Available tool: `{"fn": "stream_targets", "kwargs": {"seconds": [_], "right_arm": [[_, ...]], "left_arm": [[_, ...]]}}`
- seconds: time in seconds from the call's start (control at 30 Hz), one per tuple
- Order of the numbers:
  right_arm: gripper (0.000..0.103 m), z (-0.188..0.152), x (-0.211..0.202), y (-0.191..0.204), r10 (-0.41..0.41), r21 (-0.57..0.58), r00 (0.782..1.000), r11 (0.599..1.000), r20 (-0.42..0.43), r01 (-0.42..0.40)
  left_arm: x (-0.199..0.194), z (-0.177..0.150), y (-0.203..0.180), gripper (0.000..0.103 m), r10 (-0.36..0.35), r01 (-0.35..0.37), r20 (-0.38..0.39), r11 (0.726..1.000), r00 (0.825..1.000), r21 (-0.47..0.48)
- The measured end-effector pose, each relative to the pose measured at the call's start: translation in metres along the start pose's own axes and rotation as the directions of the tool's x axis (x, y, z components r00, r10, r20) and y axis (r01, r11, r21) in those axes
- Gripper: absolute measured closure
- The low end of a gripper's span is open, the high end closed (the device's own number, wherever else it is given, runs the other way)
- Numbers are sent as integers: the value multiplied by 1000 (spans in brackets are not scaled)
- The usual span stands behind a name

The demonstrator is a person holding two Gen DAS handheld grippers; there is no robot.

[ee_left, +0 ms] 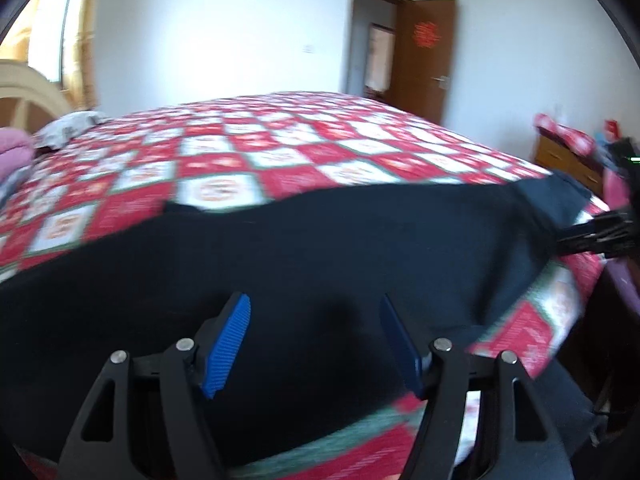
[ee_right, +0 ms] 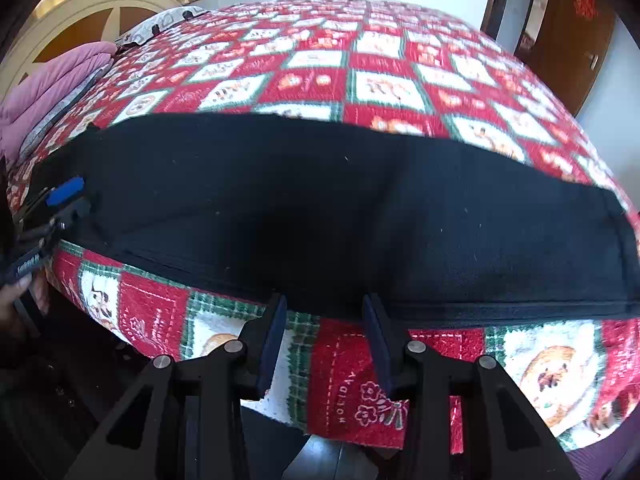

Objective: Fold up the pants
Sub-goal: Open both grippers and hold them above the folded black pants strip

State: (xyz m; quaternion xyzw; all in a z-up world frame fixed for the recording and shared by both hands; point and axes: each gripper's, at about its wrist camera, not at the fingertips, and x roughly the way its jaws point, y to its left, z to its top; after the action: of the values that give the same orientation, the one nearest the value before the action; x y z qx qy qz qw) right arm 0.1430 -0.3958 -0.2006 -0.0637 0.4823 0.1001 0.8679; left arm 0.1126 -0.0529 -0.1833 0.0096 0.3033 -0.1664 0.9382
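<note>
The black pants [ee_right: 320, 208] are lying flat along the near edge of the bed [ee_right: 380, 52], stretching from about 9 o'clock to 3 o'clock in the right wrist view, on top of a red, white and green checked bedspread [ee_right: 348, 368]. The left gripper [ee_left: 316, 340] is hovering over the dark cloth with its blue-padded fingers [ee_left: 228, 344] standing apart and nothing pinched between them. The right gripper [ee_right: 324, 344] is pointing down at the pants' near hem, its fingers [ee_right: 274, 344] parted and released, with only bedspread showing in the gap. A pink folded blanket [ee_right: 52, 88] is sitting at 10 o'clock by the headboard [ee_right: 80, 8], and a brown door [ee_left: 430, 56] is standing open at 1 o'clock.
</note>
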Motion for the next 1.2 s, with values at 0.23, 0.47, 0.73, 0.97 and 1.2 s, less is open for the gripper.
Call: {"fn": "stream_targets", "kwargs": {"seconds": [0.23, 0.47, 0.73, 0.97, 1.2], "right_arm": [[61, 26, -11, 53, 74, -60, 976, 996, 205, -63], [61, 7, 43, 81, -62, -201, 998, 978, -10, 59], [54, 8, 11, 88, 21, -160, 984, 987, 175, 7], [53, -2, 44, 108, 44, -231, 996, 973, 73, -26], [50, 1, 31, 94, 57, -145, 990, 989, 128, -38]], "left_arm": [[-12, 2, 57, 24, 125, -120, 25, 984, 992, -135], [-13, -13, 93, 24, 220, -216, -2, 956, 975, -197], [-30, -24, 110, 24, 306, -299, 13, 938, 952, -174], [-36, -39, 147, 14, 371, -363, -16, 898, 929, -248], [-35, -43, 151, 13, 349, -340, 2, 913, 937, -227]]}}
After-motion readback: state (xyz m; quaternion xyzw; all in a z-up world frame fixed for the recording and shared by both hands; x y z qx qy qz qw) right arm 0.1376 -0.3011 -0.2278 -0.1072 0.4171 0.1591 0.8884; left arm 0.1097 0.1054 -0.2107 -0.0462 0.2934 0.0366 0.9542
